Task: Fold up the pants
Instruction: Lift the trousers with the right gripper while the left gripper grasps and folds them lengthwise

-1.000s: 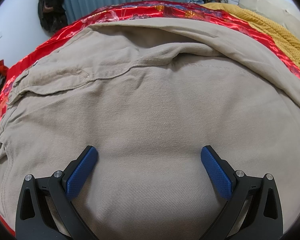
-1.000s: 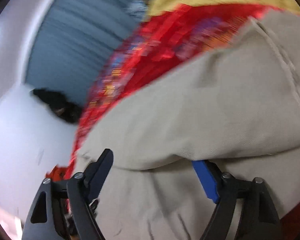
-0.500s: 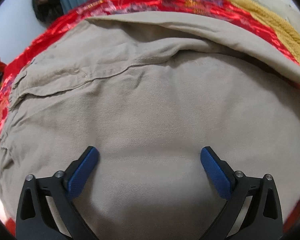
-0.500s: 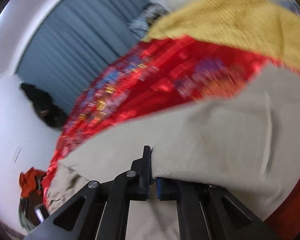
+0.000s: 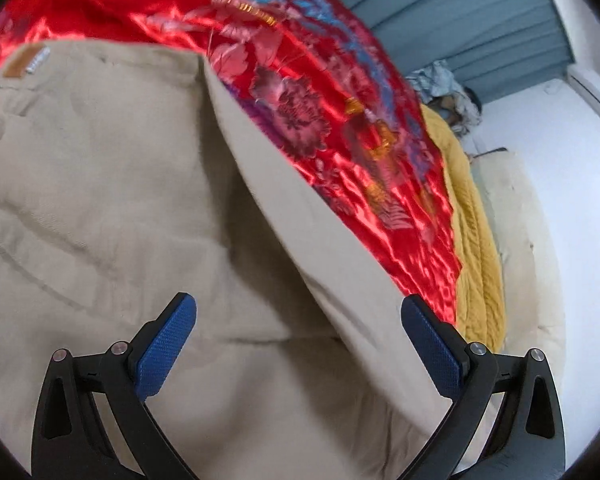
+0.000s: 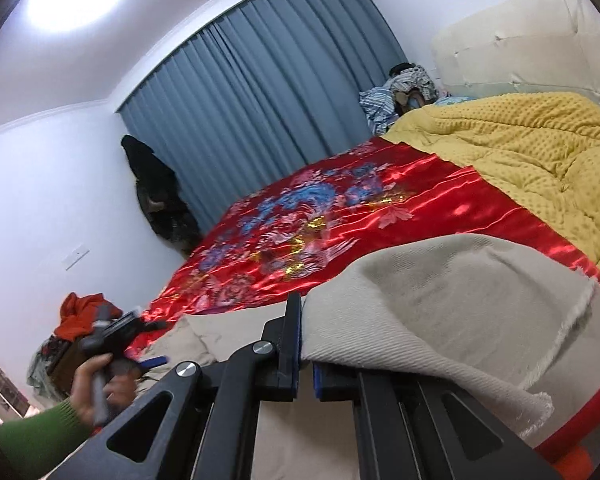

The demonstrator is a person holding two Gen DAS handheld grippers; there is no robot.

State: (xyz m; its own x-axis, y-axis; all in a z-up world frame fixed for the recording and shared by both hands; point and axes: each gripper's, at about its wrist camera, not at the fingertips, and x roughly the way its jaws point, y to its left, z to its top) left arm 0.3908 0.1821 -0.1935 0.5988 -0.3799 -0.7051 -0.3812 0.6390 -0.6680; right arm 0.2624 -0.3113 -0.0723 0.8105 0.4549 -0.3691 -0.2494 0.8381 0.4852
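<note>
Between the two blue pads of the left gripper [image 5: 298,344] lie the beige pants [image 5: 112,208], spread on a shiny red bedspread [image 5: 340,128] with flowers on it. The pads stand wide apart and hold nothing; the cloth sits lower down than they do. A long folded edge of the pants runs from far ahead on the left down to the right pad. A small tan label [image 5: 22,62] shows on the pants, far ahead and to the left. Off to the right of this gripper, past the red cloth, is a yellow blanket [image 5: 476,248], and then a cream headboard [image 5: 524,216].

The right gripper [image 6: 306,364] is pressed together on a fold of the pants [image 6: 440,304]. The cloth comes out from between the pads and bulges up on the right side, lifted off the bed. Its frayed hem [image 6: 576,316] hangs on the far right. More of the pants lie flat under this gripper.

To the left of the right gripper and lower, a hand [image 6: 100,384] in a green sleeve [image 6: 32,432] holds the handle of the other gripper. Far ahead hang grey-blue curtains [image 6: 260,112]. Dark clothes [image 6: 160,196] hang in the corner beside them. A pile with something orange [image 6: 82,314] sits by the wall on the left.
</note>
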